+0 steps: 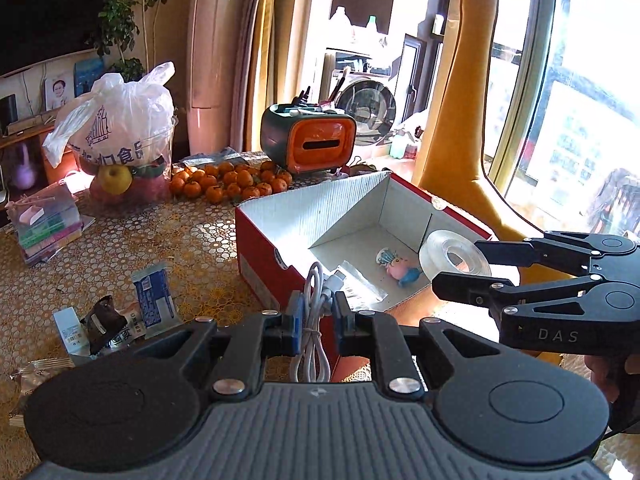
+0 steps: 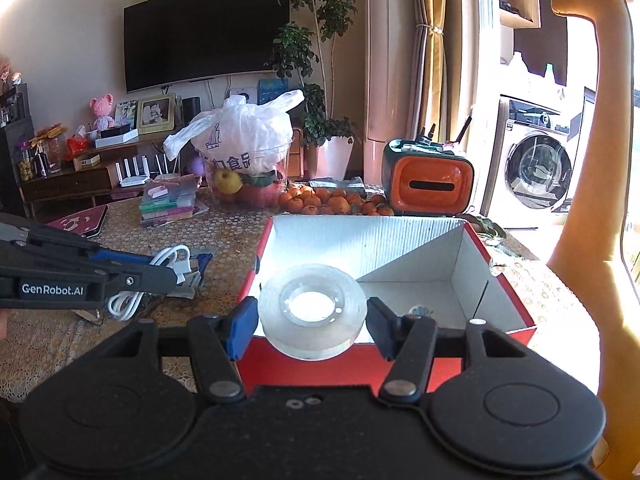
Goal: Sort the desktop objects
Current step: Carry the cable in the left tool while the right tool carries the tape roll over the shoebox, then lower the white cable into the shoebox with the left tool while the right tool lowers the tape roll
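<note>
Over the near corner of the red box [image 1: 256, 256], left wrist view: the left gripper [image 1: 316, 320] is clenched on a coiled white cable [image 1: 314, 312]. The cable's loops run lengthwise away from the camera, long axis along the fingers, plug end hanging past the tips above the box rim. Blue pads [image 1: 294, 320] press the bundle from both sides. Inside the box lie a small pink-and-blue toy [image 1: 400, 270] and a clear packet [image 1: 360, 286]. The right gripper [image 1: 460, 270] enters from the right, grasping a clear tape roll [image 1: 454, 258] above the box.

Right wrist view: the tape roll [image 2: 312, 312] sits between the right gripper's [image 2: 312, 320] fingers, translucent, hole facing the camera, axis tilted upward, over the box's [image 2: 500, 276] near wall. Whether the pads touch its rim, I cannot tell. The left gripper [image 2: 172, 274] holds the cable [image 2: 168, 264] over the bench [image 2: 224, 240].
</note>
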Demonstrator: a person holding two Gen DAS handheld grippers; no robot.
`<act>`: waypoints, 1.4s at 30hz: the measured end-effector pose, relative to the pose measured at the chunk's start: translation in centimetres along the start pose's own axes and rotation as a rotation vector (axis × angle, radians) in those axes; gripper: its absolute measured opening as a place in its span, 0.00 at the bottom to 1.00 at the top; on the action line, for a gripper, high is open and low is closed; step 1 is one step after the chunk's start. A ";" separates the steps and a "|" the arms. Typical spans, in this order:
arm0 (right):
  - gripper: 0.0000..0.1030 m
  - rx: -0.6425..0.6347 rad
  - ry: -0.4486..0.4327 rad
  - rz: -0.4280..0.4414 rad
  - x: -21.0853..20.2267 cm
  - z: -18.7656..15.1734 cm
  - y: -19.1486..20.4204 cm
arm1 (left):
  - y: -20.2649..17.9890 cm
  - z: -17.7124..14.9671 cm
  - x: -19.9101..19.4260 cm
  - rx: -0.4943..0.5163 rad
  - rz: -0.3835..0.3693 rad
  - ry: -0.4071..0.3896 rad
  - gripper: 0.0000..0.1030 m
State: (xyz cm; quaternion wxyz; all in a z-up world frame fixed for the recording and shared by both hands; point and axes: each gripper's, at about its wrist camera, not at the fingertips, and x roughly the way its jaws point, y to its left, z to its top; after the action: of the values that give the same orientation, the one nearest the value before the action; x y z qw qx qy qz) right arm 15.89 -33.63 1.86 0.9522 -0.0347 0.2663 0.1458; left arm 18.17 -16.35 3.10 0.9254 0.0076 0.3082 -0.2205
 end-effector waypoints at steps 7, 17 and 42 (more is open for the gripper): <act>0.57 -0.010 0.022 -0.030 1.5 0.8 -2.3 | -0.7 2.2 2.7 0.030 -0.016 0.026 0.13; 0.57 -0.071 0.079 -0.075 5.3 1.9 -4.9 | -1.3 5.4 8.5 0.122 -0.001 0.094 0.13; 0.56 -0.177 0.372 -0.059 15.8 2.8 -7.6 | -3.0 7.9 23.1 0.266 0.029 0.369 0.13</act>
State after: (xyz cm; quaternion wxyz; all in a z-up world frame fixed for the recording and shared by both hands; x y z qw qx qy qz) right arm 32.37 -36.42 -4.01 0.8836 -0.1522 0.4227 0.1317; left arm 37.88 -29.59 -3.46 0.8472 0.1742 0.4404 -0.2407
